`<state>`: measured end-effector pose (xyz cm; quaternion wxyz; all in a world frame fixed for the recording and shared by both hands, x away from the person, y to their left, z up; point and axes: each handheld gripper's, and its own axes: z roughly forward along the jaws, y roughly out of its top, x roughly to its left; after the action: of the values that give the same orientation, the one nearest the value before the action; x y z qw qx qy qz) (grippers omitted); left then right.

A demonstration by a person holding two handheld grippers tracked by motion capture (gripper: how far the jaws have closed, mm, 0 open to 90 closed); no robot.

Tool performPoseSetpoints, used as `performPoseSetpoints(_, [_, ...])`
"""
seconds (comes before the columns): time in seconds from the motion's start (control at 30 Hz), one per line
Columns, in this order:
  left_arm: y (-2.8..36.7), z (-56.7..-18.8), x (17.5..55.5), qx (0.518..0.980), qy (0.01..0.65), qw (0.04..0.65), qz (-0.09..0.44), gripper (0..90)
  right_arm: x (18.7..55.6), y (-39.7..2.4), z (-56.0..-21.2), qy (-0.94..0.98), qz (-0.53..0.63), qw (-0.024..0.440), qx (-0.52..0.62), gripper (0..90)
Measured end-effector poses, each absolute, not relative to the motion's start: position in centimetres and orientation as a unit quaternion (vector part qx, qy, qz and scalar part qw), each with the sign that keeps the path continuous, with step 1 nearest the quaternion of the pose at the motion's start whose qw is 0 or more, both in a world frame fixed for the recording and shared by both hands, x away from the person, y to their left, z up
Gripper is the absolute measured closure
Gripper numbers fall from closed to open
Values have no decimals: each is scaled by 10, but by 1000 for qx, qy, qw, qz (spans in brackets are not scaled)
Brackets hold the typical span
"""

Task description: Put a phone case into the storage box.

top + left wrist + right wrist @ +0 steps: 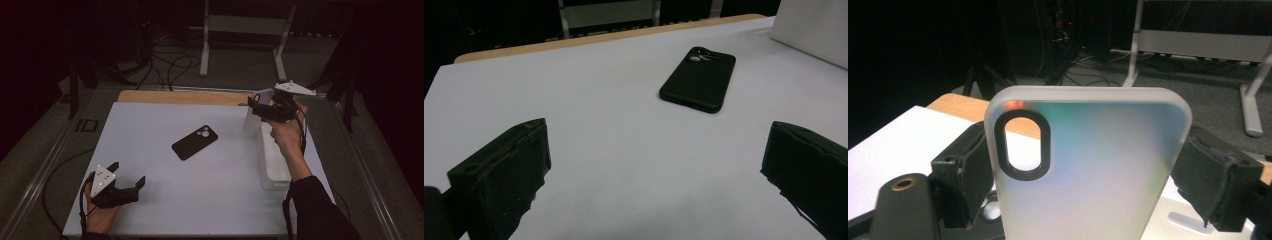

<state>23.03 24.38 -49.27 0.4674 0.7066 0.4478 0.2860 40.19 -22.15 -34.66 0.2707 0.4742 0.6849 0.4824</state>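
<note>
Jaws of right gripper (1088, 175) on both edges of upright frosted case (1088, 165).

Clamped between the right gripper's (1088, 165) rough, matt black pads: a frosted translucent plastic phone case (1093, 170), smooth. Ahead of the left gripper (654, 165): a black phone (698, 79), matt, on a smooth matt white table sheet (614, 130).
</note>
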Motion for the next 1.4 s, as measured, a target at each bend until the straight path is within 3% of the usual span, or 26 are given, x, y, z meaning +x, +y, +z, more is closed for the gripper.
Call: performPoseSetpoints(1.4, [243,-493,230,707,448,465,287,0,446,-267,-369,647,403,319,563,169])
